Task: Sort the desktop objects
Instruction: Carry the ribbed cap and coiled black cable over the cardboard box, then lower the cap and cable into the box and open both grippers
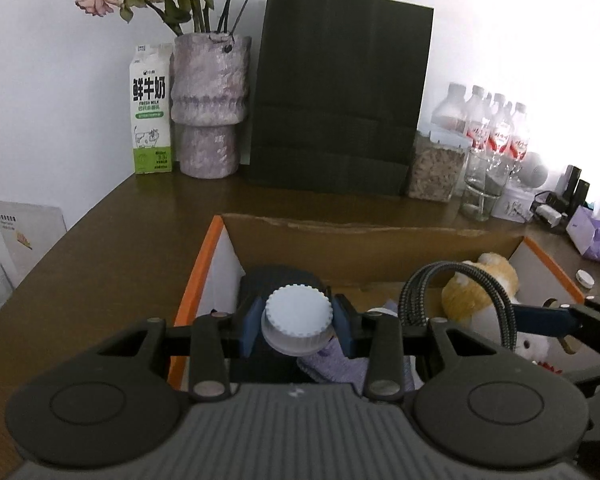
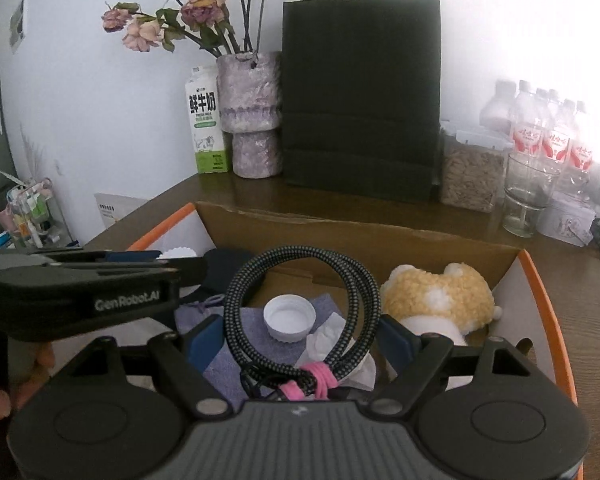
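Observation:
My left gripper (image 1: 298, 324) is shut on a small white container with a ribbed screw cap (image 1: 298, 314), pinched between the blue pads above the left end of the cardboard box (image 1: 340, 236). My right gripper (image 2: 302, 340) is shut on a coiled black braided cable (image 2: 300, 300) tied with a pink band (image 2: 308, 382). The coil stands upright over the middle of the box. Inside the box (image 2: 340, 228) lie a yellow plush toy (image 2: 440, 300), a loose white cap (image 2: 290, 318), purple cloth (image 2: 236, 360) and crumpled tissue (image 2: 328, 340). The left gripper (image 2: 100, 280) shows at the left of the right wrist view.
Along the back wall stand a black paper bag (image 1: 340, 92), a vase of dried roses (image 1: 210, 108), a milk carton (image 1: 150, 112), a jar of seeds (image 1: 434, 172), a glass (image 1: 480, 192) and water bottles (image 1: 496, 128). Small items (image 1: 592, 232) crowd the table's right side.

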A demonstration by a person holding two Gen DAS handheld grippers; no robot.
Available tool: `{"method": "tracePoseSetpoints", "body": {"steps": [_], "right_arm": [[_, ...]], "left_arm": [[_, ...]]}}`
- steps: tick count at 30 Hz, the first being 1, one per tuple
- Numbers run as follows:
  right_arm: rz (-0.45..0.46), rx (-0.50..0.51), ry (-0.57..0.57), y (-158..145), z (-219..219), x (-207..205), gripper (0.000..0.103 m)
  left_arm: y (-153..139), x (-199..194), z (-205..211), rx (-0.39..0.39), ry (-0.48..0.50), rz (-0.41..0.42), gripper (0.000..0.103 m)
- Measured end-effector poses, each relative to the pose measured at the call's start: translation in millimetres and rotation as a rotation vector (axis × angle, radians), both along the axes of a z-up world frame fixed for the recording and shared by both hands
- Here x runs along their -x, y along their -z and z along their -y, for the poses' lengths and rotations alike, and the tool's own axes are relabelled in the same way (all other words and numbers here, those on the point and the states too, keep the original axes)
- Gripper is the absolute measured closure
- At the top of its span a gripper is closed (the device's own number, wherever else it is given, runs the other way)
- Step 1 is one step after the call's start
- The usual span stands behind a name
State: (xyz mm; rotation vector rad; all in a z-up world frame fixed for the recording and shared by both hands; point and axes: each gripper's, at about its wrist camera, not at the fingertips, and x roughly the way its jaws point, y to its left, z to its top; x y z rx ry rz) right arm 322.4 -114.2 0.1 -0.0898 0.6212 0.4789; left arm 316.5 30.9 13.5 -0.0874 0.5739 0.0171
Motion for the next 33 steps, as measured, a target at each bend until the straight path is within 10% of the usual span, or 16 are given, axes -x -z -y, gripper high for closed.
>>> {"method": "tracePoseSetpoints", "body": {"steps": [7,10,13,33], "right_arm": [[-0.022,0.011,0.008,5.1,-0.2,-2.4,0.021],[-0.034,0.006,0.010,7.2,1.3,-2.5,0.019],[-0.024,-0.012,0.019,4.0,5.3,0.3,0.010],[0.109,-0.001,0.056,-28.4,14.0,27.8,0.000]], "left_arm": [[2.2,3.2,4.2,-0.037,-0.003,0.011,0.063],[-0.5,9.2,7.1,-0.054,0.000,0.036,0.019],[-6.9,19.6,10.7,-0.086,-0.011,0.099,0.000],[-34.4,47.8,2.8,-0.025,-0.052,0.204,0.000]]}}
